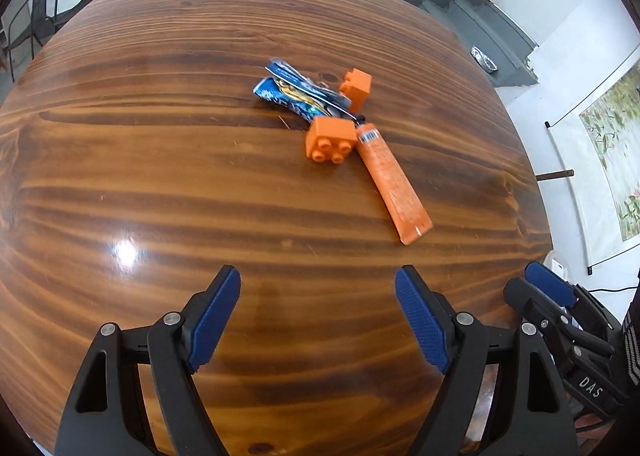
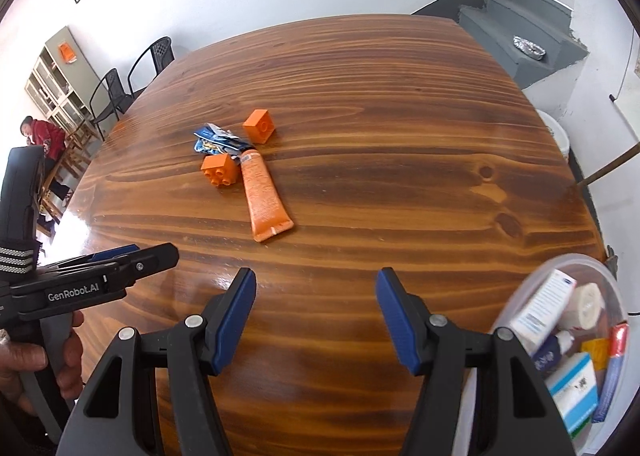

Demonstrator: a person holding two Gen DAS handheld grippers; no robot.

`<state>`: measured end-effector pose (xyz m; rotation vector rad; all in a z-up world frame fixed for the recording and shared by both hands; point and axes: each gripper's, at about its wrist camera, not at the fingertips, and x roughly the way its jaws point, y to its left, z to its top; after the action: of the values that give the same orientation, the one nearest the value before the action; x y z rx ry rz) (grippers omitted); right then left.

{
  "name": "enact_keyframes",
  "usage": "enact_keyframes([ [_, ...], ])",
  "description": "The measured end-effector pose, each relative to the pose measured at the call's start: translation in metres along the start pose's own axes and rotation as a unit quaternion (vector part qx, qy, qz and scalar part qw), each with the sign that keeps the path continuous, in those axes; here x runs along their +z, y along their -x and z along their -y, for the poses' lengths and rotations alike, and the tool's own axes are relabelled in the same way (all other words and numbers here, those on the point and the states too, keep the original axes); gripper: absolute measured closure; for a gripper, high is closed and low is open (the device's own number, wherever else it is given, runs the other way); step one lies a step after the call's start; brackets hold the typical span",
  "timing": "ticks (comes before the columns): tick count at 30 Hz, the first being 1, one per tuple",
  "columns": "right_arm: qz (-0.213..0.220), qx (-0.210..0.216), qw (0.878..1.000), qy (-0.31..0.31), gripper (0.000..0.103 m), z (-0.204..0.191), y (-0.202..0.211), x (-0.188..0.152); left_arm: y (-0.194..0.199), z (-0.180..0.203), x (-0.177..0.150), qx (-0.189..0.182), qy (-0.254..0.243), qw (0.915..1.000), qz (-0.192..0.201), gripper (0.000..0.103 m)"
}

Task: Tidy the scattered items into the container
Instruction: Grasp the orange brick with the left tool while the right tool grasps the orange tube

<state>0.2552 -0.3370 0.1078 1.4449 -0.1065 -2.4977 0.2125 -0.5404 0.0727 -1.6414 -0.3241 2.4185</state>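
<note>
On the wooden table (image 1: 160,136) lie an orange tube (image 1: 394,184), two orange toy bricks, one near (image 1: 330,138) and one far (image 1: 356,86), and a crumpled blue wrapper (image 1: 296,94). They also show in the right wrist view: the tube (image 2: 264,196), the near brick (image 2: 218,170), the far brick (image 2: 260,126), the wrapper (image 2: 216,140). My left gripper (image 1: 318,316) is open and empty, short of the items. My right gripper (image 2: 316,316) is open and empty. A clear round container (image 2: 576,340) with boxes and small items stands at my right gripper's right.
The right gripper shows at the lower right in the left wrist view (image 1: 560,316); the left gripper shows at the left in the right wrist view (image 2: 100,276). Black chairs (image 2: 132,84) stand beyond the table's far left. Grey steps (image 2: 520,36) lie behind.
</note>
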Motion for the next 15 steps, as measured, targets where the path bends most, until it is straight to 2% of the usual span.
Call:
enact_keyframes([
  [6, -0.013, -0.006, 1.0, 0.01, 0.036, -0.016, -0.035, 0.017, -0.014, -0.009, 0.032, -0.005, -0.008, 0.9999, -0.004, 0.02],
  [15, -0.018, -0.005, 0.999, 0.028, 0.039, -0.032, -0.071, 0.038, -0.032, -0.01, 0.061, -0.019, -0.027, 0.9993, -0.016, 0.02],
])
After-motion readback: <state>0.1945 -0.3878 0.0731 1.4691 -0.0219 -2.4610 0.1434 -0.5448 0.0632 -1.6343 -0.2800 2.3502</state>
